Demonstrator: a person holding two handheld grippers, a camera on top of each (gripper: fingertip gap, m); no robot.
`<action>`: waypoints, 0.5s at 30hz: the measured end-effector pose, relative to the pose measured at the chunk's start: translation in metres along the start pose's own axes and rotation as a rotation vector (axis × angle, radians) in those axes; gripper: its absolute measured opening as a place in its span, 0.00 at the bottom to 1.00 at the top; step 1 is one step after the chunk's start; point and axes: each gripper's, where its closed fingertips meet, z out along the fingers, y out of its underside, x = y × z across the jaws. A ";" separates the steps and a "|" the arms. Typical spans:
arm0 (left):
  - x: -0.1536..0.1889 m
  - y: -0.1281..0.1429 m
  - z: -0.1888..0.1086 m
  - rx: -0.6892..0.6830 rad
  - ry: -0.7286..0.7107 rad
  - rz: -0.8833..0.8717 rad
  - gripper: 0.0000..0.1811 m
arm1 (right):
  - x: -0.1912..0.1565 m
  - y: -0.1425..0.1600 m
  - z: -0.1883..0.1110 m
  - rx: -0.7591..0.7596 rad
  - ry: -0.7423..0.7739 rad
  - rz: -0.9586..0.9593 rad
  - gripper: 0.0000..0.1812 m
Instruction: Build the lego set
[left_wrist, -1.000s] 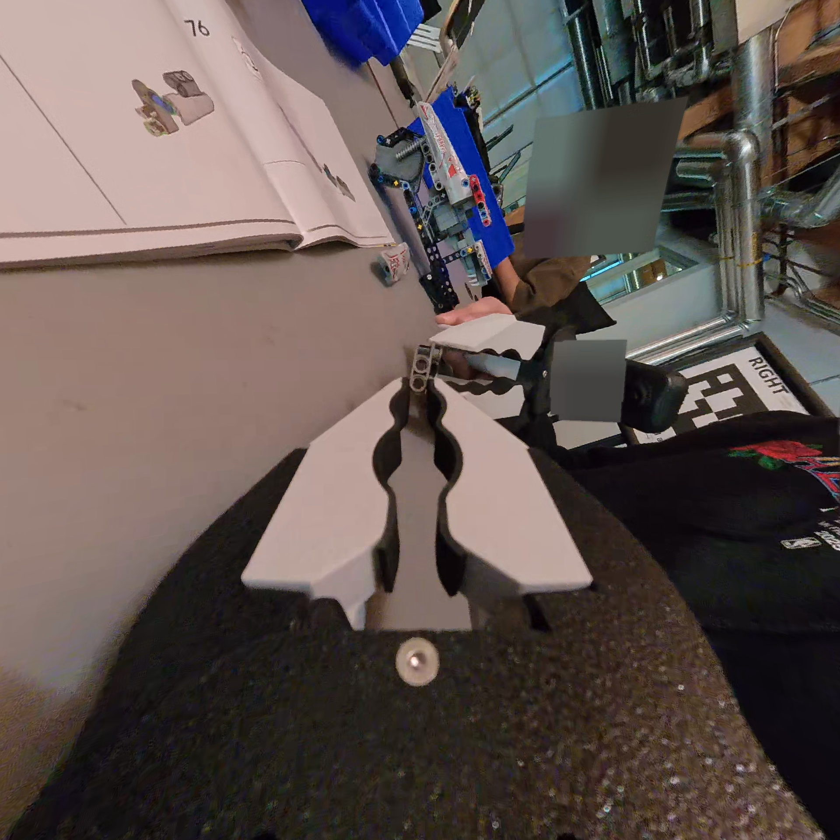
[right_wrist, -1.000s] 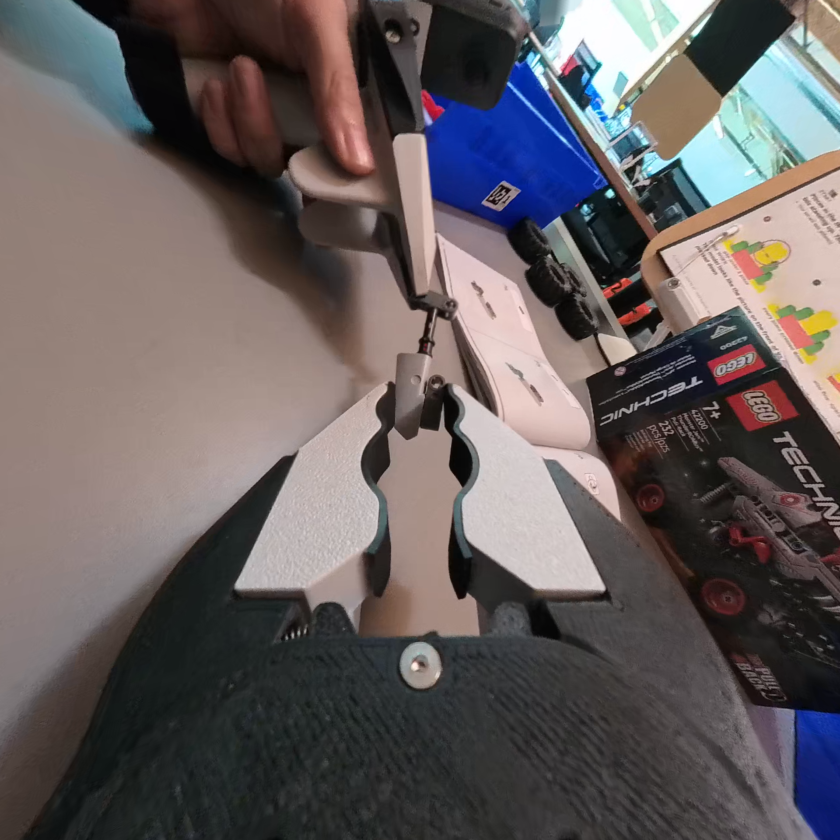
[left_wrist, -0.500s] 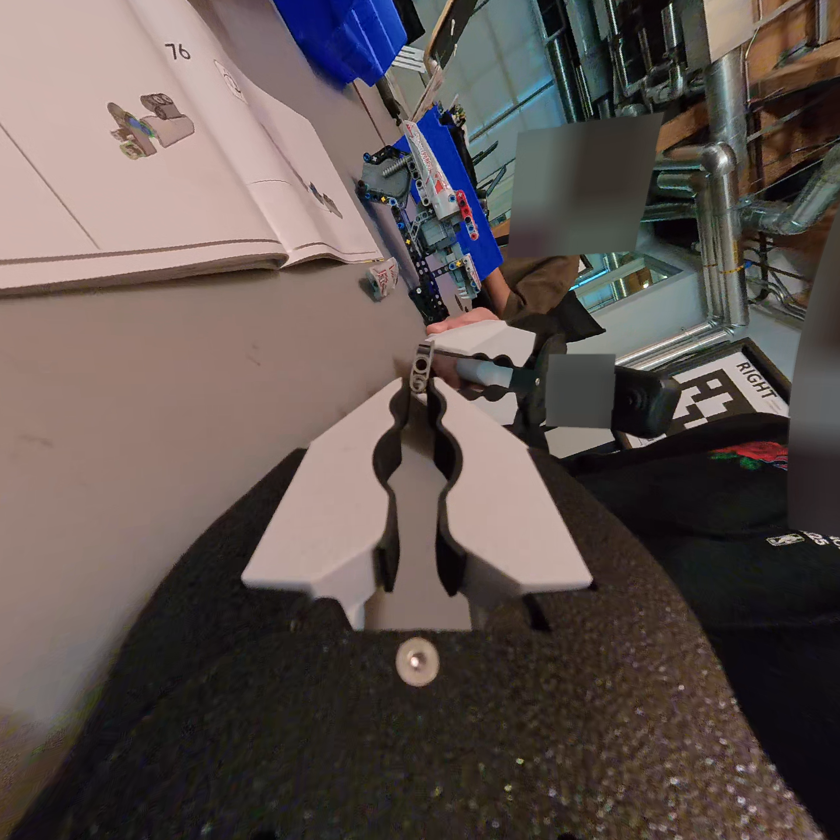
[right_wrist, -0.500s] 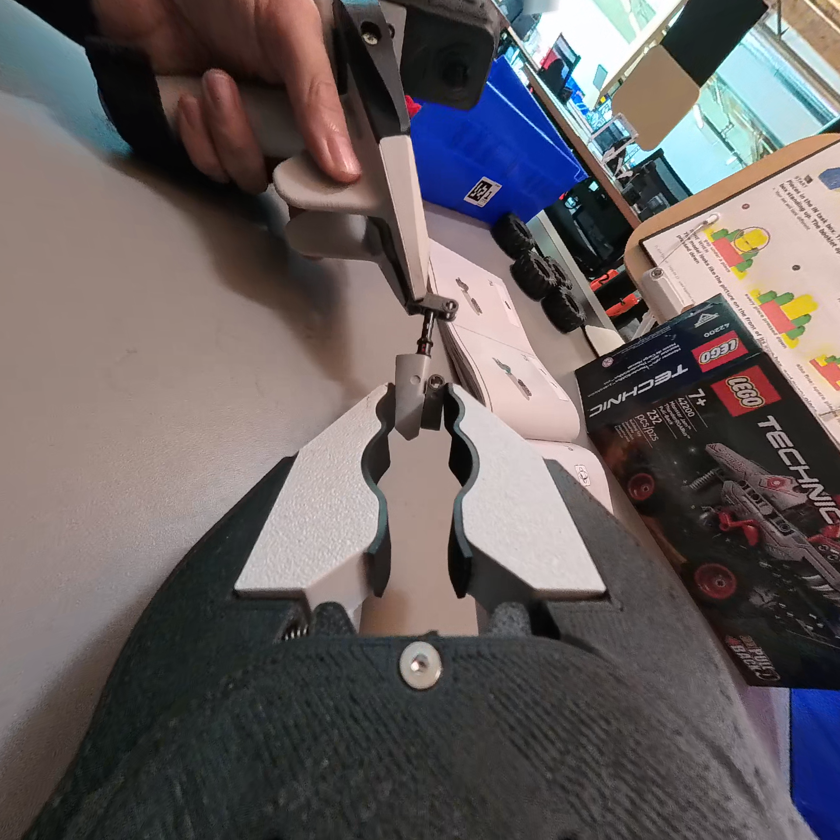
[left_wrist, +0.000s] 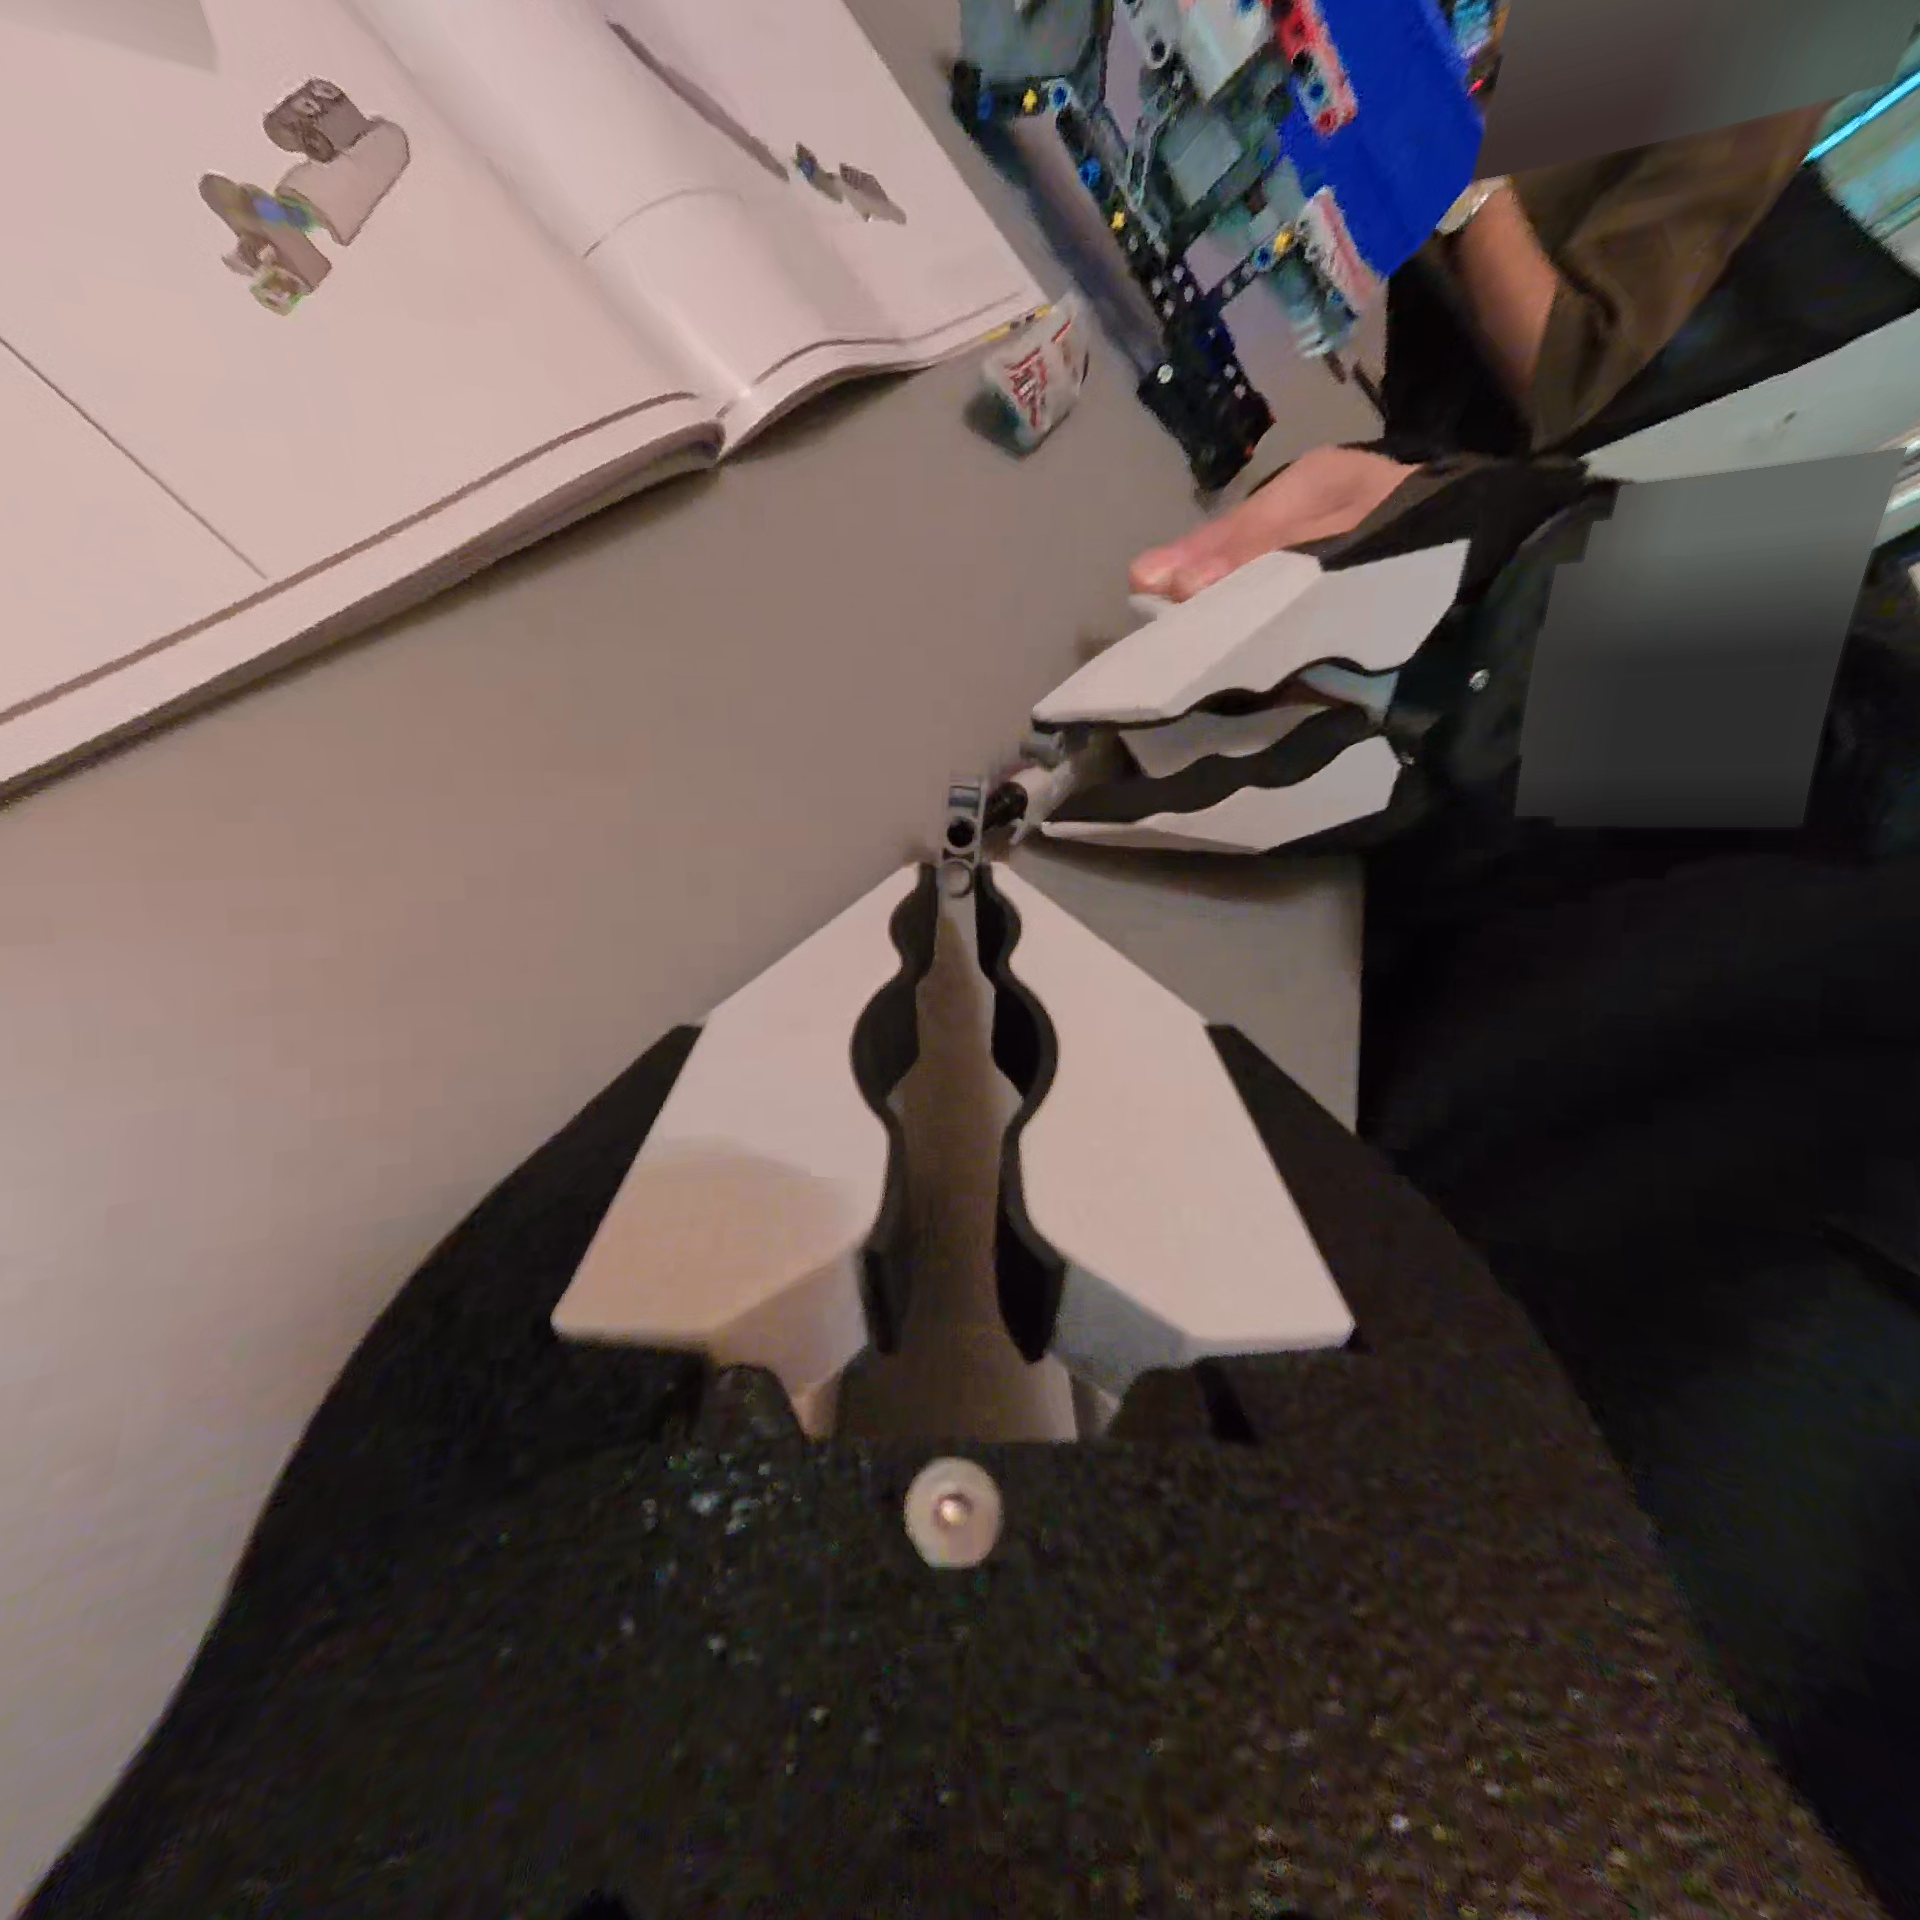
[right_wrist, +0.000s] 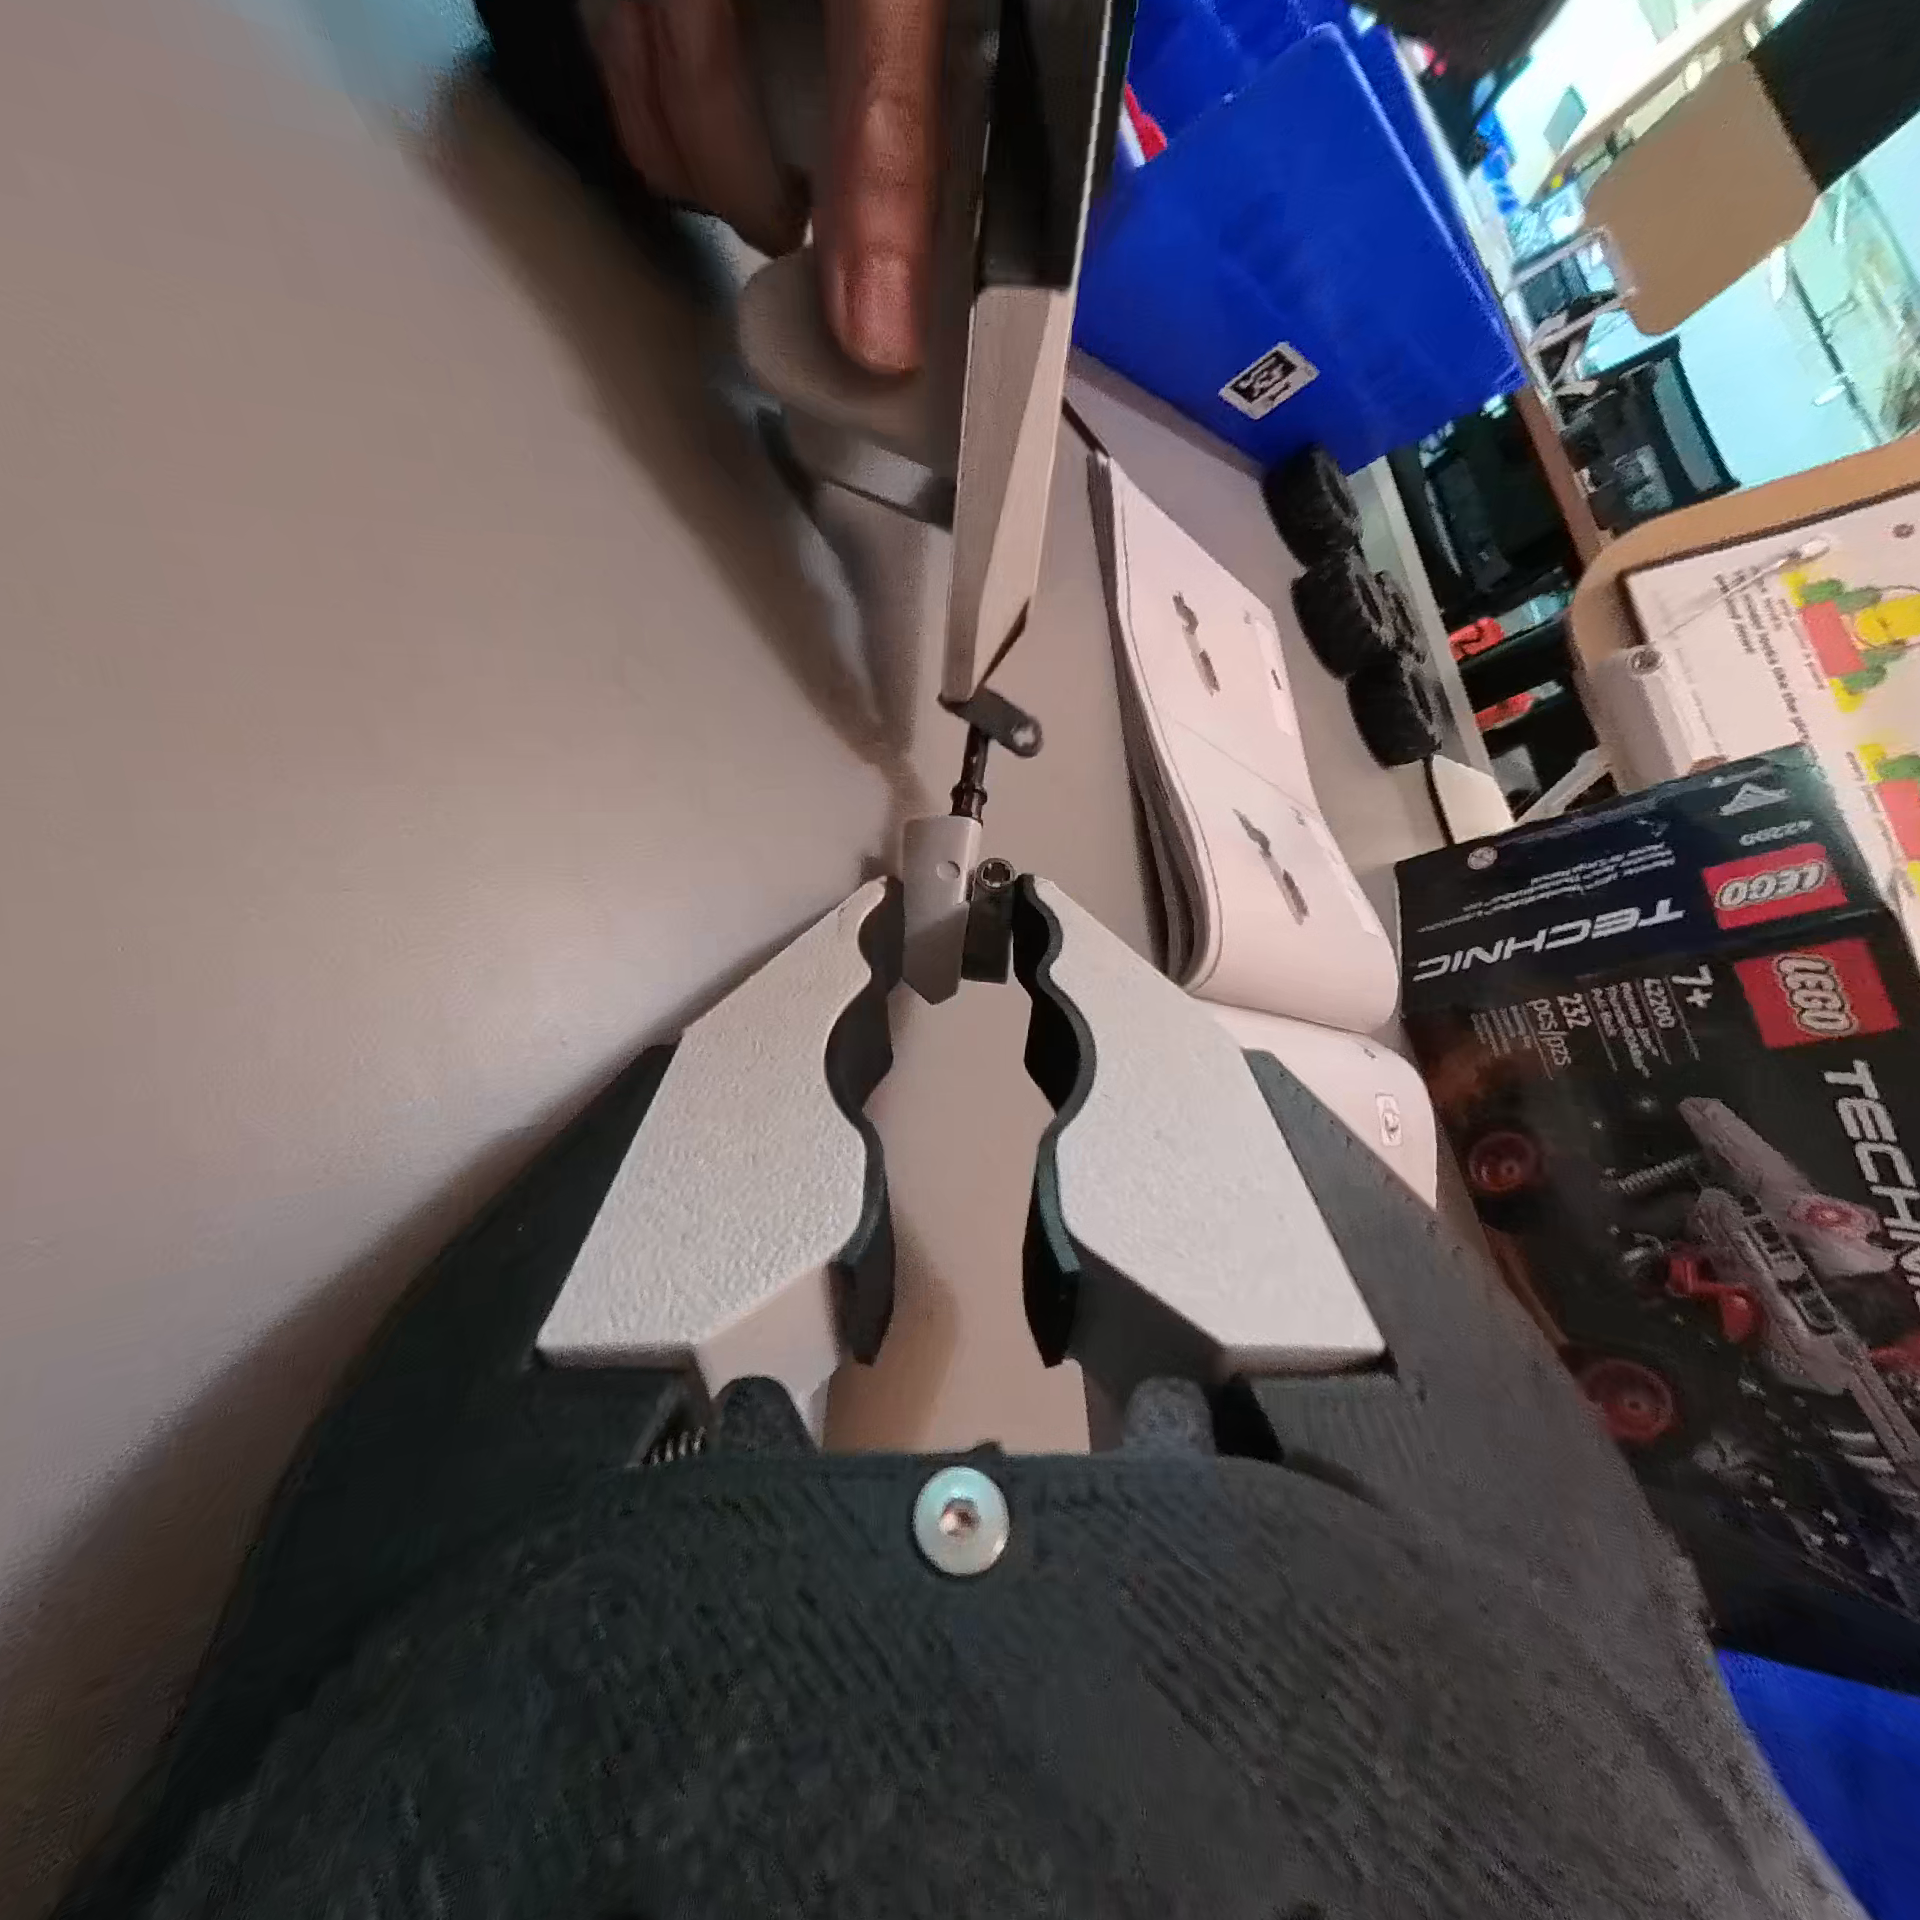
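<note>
Left gripper fingers pinch a small grey connector; right gripper fingers pinch a light grey piece, whose black pin points straight along its axis into the connector's hole, above the desk

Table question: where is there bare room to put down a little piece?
The grey table is bare between the open booklet and the left gripper. It is crowded by the half-built model, and around the set's box and black wheels.

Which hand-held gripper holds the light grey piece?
The right hand-held gripper: it clamps the light grey piece. The left hand-held gripper pinches a small dark link.
</note>
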 end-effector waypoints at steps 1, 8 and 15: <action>-0.002 0.002 0.001 -0.017 -0.013 0.001 0.03 | -0.001 -0.001 0.000 0.009 -0.005 -0.002 0.11; 0.004 0.009 0.003 -0.078 0.057 0.005 0.03 | -0.001 -0.002 -0.001 0.029 -0.014 -0.001 0.11; 0.006 0.010 0.007 -0.119 0.028 0.128 0.06 | -0.003 -0.005 -0.001 0.051 -0.014 -0.034 0.11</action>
